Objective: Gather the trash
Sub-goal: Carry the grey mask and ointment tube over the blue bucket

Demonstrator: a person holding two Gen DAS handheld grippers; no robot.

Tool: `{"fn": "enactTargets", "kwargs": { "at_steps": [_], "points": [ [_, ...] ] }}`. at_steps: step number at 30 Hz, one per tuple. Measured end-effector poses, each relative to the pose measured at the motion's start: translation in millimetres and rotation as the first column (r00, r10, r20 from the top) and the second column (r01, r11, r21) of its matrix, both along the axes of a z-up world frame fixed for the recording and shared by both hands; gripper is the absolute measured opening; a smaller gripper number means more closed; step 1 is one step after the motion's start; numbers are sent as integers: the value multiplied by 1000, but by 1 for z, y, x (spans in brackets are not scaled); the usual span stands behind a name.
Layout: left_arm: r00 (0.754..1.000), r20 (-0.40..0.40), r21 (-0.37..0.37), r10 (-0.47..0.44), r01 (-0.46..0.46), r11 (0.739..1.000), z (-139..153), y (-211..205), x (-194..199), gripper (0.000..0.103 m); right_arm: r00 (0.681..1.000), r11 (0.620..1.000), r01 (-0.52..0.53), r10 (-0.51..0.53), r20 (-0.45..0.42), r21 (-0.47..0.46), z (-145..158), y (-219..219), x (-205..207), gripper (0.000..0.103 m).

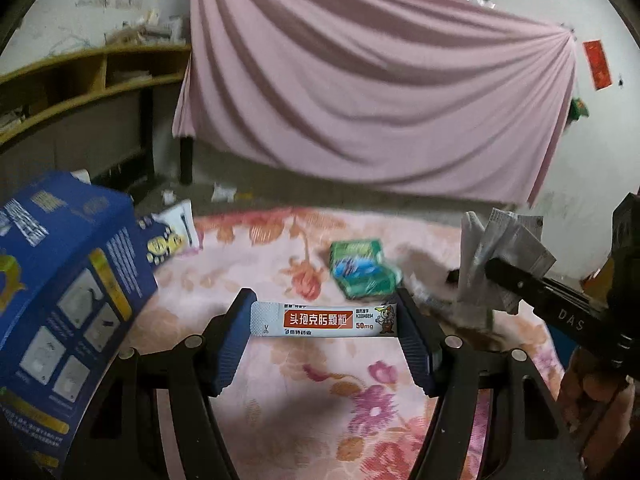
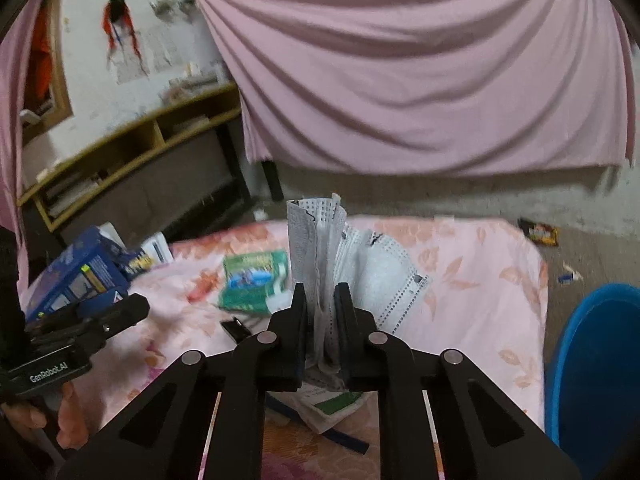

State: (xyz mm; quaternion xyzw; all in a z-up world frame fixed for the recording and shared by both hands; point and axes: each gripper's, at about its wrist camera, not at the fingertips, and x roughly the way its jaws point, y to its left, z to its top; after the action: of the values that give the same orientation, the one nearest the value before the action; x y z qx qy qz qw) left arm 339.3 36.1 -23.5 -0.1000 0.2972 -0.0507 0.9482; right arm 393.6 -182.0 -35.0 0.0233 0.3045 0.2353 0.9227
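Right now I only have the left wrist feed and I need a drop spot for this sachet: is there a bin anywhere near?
Observer: Yes, the right wrist view shows a blue bin on the floor off the right edge of the floral sheet.
Operator: What is the right gripper carrying?
Observer: The right gripper is shut on grey face masks, several bunched together, standing up between its fingers.
Operator: Anything under it?
Observer: A white packet with a green patch lies on the sheet just below its fingers.
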Motion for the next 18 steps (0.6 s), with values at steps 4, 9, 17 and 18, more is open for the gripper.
{"fn": "enactTargets", "kwargs": {
  "at_steps": [4, 9, 17, 18],
  "points": [
    [995, 96, -15, 15, -14, 1000, 13, -6, -19, 63, 990, 999, -13, 8, 141, 30, 14, -5, -23, 11],
    [974, 225, -42, 35, -26, 999, 34, -17, -43, 63, 940, 999, 5, -20, 341, 45, 37, -17, -55, 11],
    [945, 327, -30, -34, 47, 998, 67, -67, -61, 63, 858, 984, 151, -178, 482, 96, 53, -64, -80, 11],
    [941, 335, -27, -52, 65, 998, 71, -76, -61, 63, 849, 978, 173, -206, 487, 113, 55, -75, -81, 11]
  ]
}}
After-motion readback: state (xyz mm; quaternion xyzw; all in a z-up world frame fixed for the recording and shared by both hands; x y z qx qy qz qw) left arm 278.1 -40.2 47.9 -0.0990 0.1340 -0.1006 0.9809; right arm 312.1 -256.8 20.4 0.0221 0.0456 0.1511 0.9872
